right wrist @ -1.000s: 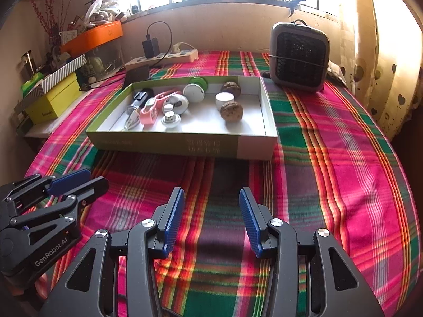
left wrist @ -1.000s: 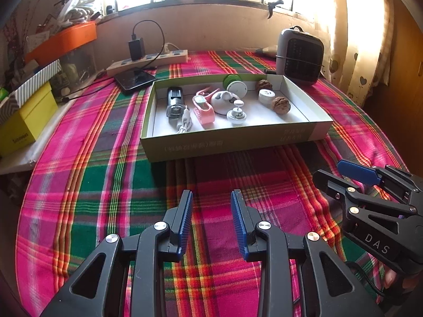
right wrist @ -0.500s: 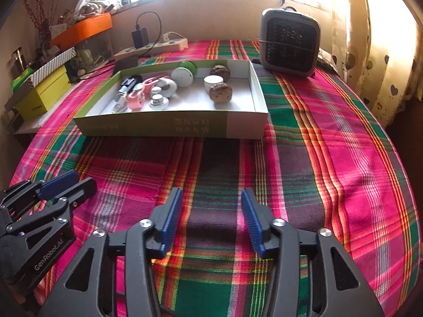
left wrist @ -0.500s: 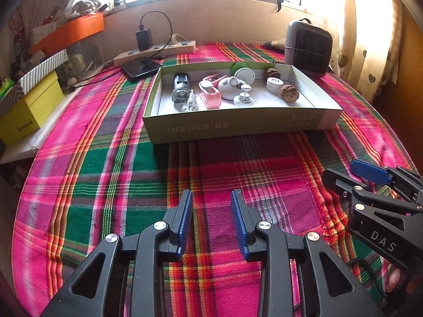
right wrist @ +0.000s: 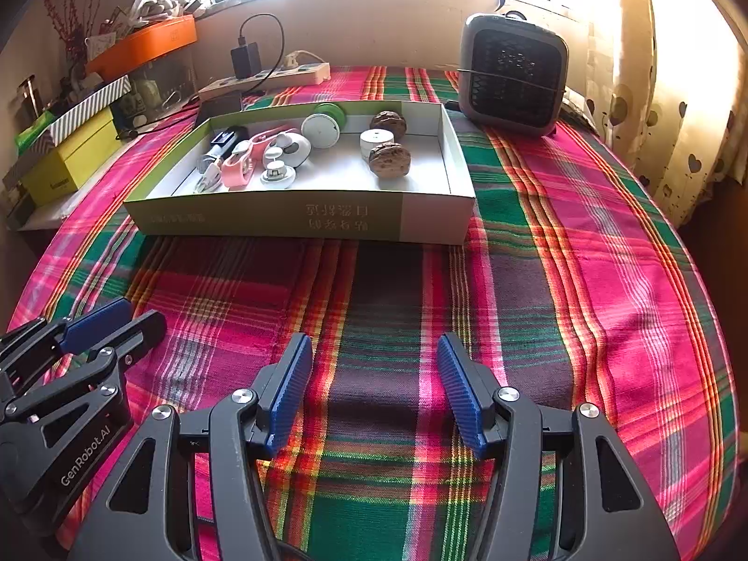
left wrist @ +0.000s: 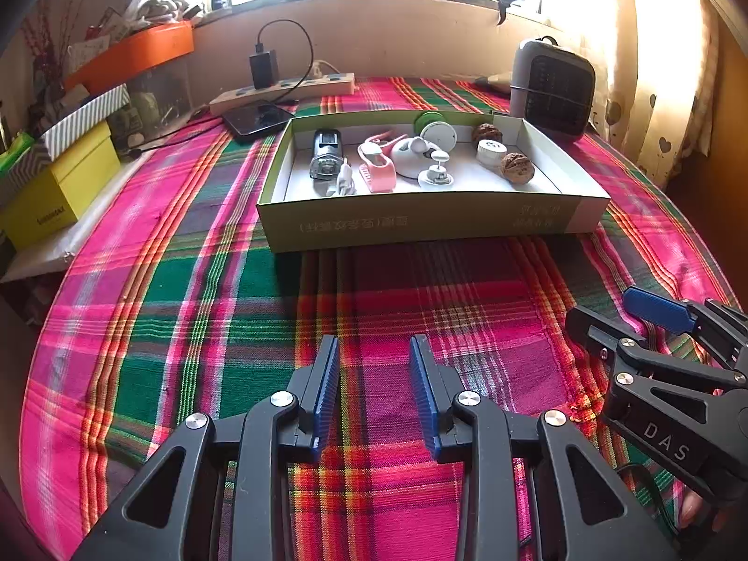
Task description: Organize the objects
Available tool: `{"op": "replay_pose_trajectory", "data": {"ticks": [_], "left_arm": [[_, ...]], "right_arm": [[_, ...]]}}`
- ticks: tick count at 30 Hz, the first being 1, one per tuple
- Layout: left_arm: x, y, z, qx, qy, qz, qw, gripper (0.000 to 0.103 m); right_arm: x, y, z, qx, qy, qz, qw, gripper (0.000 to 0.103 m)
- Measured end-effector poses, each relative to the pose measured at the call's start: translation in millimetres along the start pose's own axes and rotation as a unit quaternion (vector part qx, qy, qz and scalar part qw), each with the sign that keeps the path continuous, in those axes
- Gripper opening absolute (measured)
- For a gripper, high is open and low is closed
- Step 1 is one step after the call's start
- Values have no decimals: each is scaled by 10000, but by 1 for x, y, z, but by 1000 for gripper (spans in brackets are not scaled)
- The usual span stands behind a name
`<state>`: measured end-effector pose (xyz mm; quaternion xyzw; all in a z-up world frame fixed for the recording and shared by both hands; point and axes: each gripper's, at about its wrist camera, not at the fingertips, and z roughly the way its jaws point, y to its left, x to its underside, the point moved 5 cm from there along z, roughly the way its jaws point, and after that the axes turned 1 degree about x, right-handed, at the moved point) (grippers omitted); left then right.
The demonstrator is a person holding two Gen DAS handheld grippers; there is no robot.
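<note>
Ahead, my left gripper (left wrist: 371, 392) and right gripper (right wrist: 374, 390) both hang with jaws apart, holding nothing, over bare plaid cloth (right wrist: 584, 280). Beyond that open stretch sits the box (left wrist: 420, 226), holding walnuts (right wrist: 389, 159) and small gadgets (pink clip (left wrist: 376, 170) among them). Only the left view shows the phone (left wrist: 259, 119) flat behind the box's far corner.

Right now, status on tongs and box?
Left tongs open, empty. Right tongs open, empty. Box holds walnuts and gadgets. Nothing between tongs and box.
</note>
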<state>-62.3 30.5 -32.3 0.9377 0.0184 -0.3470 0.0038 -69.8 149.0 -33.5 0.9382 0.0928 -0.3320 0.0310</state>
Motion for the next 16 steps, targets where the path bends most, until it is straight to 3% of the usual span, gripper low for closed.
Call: {"op": "replay_pose_trajectory", "data": {"ticks": [16], "left_arm": [[0, 1, 0, 1, -2, -14, 10000, 29]], "right_arm": [[0, 1, 0, 6, 2, -4, 10000, 57]]}}
